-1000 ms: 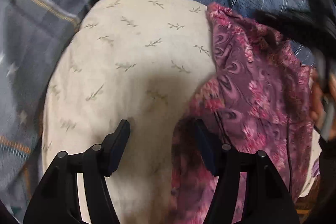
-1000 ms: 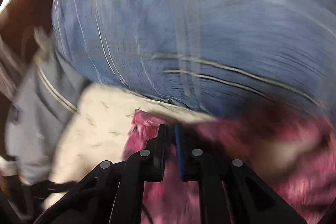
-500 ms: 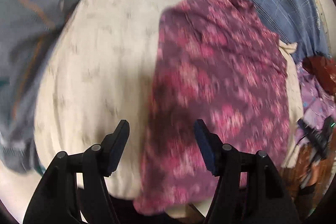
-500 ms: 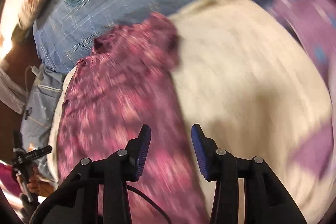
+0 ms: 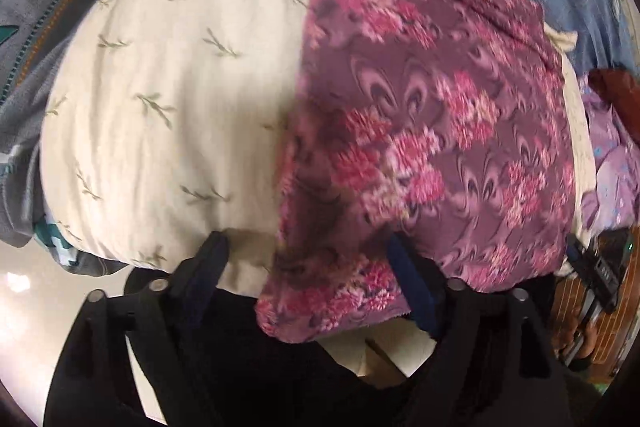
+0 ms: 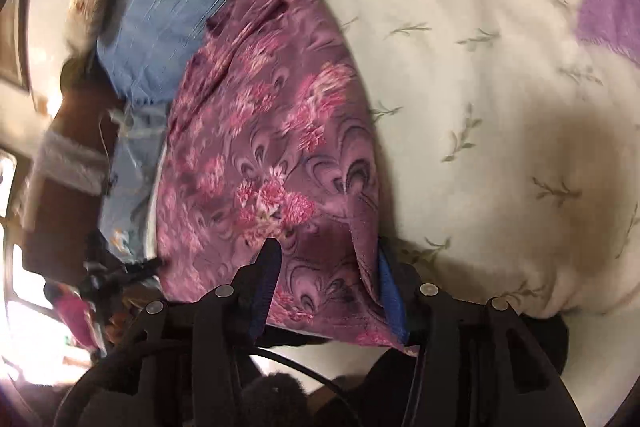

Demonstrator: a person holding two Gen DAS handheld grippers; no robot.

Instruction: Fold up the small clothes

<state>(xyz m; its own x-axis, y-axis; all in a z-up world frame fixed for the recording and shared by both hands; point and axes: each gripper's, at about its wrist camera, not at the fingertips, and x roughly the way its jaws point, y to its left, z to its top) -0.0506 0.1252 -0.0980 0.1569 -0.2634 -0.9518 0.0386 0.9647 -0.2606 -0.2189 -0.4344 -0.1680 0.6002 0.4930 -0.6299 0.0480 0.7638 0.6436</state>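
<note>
**Cloth laid out, both grippers free**

Since the floral cloth (image 5: 432, 115) lies flat on the cream pillow (image 5: 172, 87), presumably staged for folding, left gripper (image 5: 308, 267) has just spread wider over its near hem; right gripper (image 6: 326, 279) has just parted, pinching nothing.

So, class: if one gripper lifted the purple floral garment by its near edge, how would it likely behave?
The purple floral garment would probably droop and fold on itself: it lies limp, its near edge hanging over the cream cushion. It looks thin and creased at the far end, so likely light. It may drag rather than slide cleanly on the soft cushion.
</note>
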